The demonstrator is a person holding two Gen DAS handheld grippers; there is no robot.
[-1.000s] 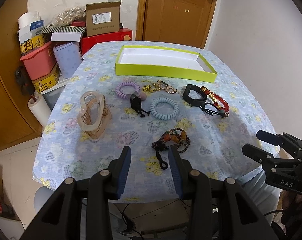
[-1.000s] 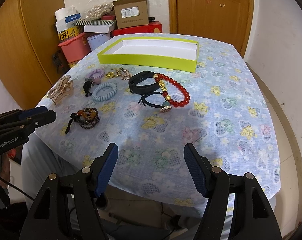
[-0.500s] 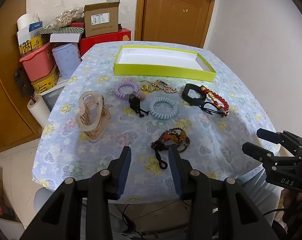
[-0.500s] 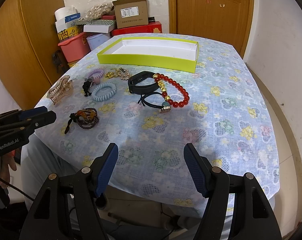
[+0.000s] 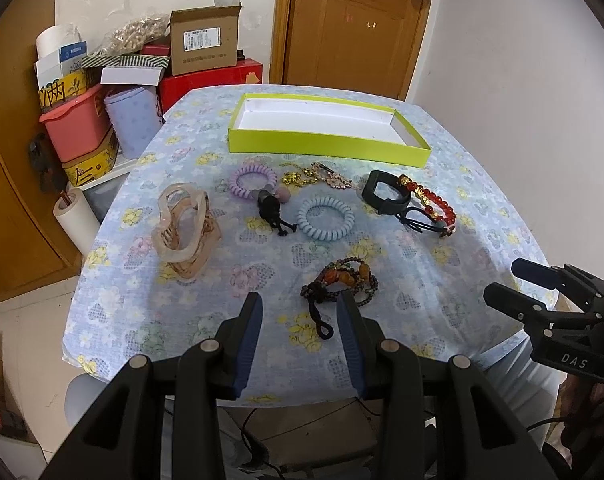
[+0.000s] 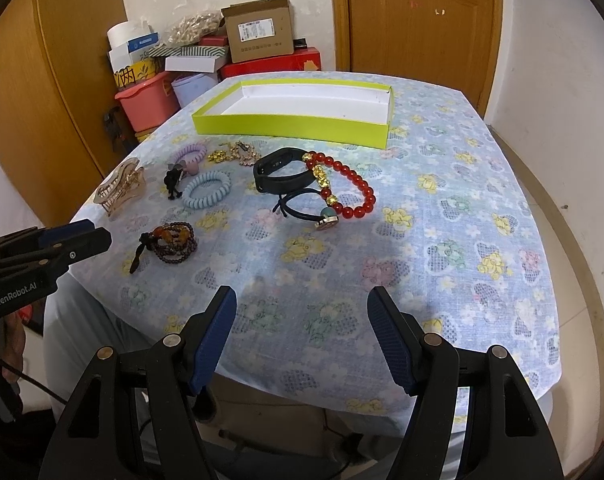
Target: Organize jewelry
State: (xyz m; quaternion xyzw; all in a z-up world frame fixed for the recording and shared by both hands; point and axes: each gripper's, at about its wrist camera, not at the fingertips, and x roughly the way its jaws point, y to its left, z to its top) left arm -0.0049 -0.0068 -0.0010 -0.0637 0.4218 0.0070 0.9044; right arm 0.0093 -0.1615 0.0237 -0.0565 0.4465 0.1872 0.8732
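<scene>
Over the near table edge point(image 6: 442, 216) I held my left gripper point(image 5: 299, 312), jaws narrowly parted and empty, just before the brown bead bracelet point(image 5: 344, 280). My right gripper point(image 6: 302, 312) hung wide open. The lime tray point(image 5: 326, 148) sat behind the jewelry.

We saw a table point(image 5: 442, 280) under a blue floral cloth, with a lime-green tray point(image 5: 326, 146) at its far side. Nearer lay a purple coil tie point(image 5: 250, 182), a blue coil tie point(image 5: 326, 217), a beige claw clip point(image 5: 183, 232), a black band point(image 5: 386, 197), a red bead bracelet point(image 6: 352, 188) and a brown bead bracelet point(image 5: 344, 282).
</scene>
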